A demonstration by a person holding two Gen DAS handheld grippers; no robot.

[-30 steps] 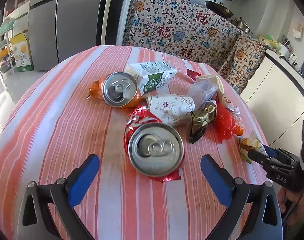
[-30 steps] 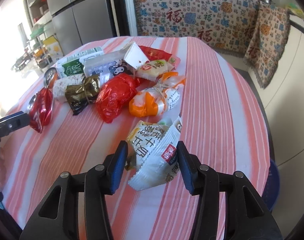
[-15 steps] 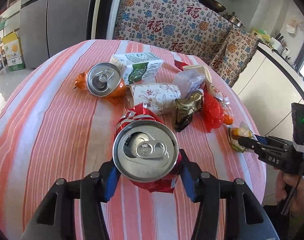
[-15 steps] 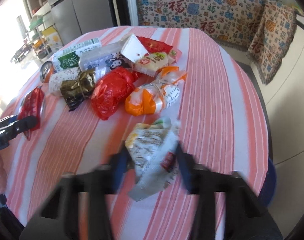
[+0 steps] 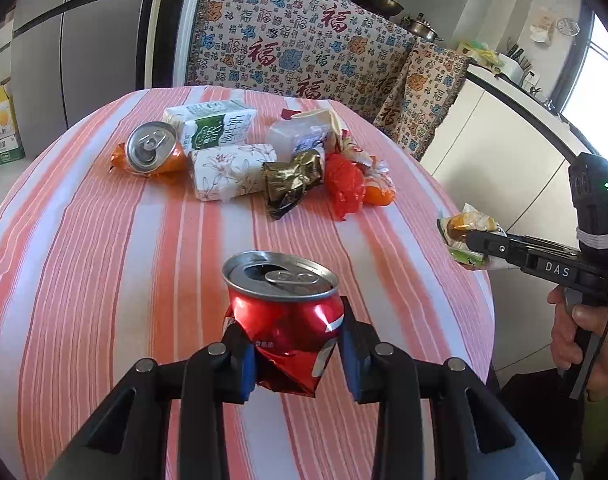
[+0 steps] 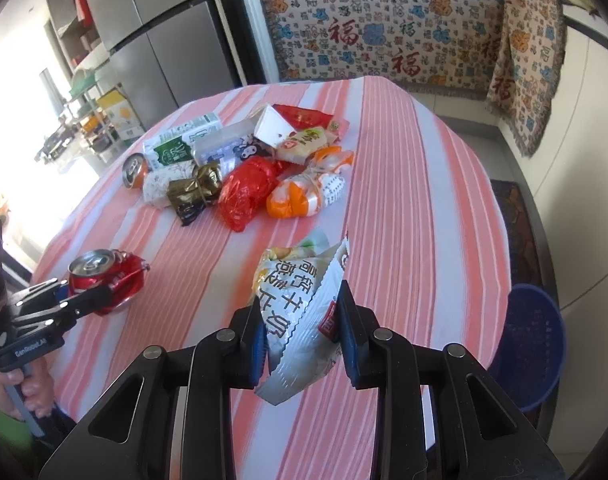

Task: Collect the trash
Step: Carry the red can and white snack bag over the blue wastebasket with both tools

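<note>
Item 1. My left gripper [image 5: 296,354]: jaws closed on the crushed red can [image 5: 286,312], blue pads pressed into its dented sides. A second ago those jaws stood wide apart with the can lying on the desk; half a second ago they had pinched it; now the can sits upright in my grasp, top rim tilted toward the camera, apparently raised off the striped cloth, though I cannot tell the gap for certain.

Item 2. My right gripper [image 6: 302,338]: jaws clamped on the silver snack packet [image 6: 300,300]. It was already between them a second ago, flat on the cloth; now it hangs in the jaws above the near rim of the desk [image 6: 423,200].

Item 3. Remaining pile, middle of the desk, well apart from both grippers: orange can [image 5: 150,148] on its side, green-and-white milk carton [image 5: 212,128], floral paper pack [image 5: 228,170], gold wrapper [image 5: 290,182], red plastic bag [image 5: 343,186], orange-and-white bag [image 6: 307,196], a cartoon-print box [image 6: 228,148] and small red packets behind.

Item 4. Open room: broad bare cloth between pile and both grippers; wide bare stripes on the right half of the desk.

Item 5. Edges: desk rim curves away just beside the right gripper; a blue basket [image 6: 531,344] sits on the floor below that rim.
</note>
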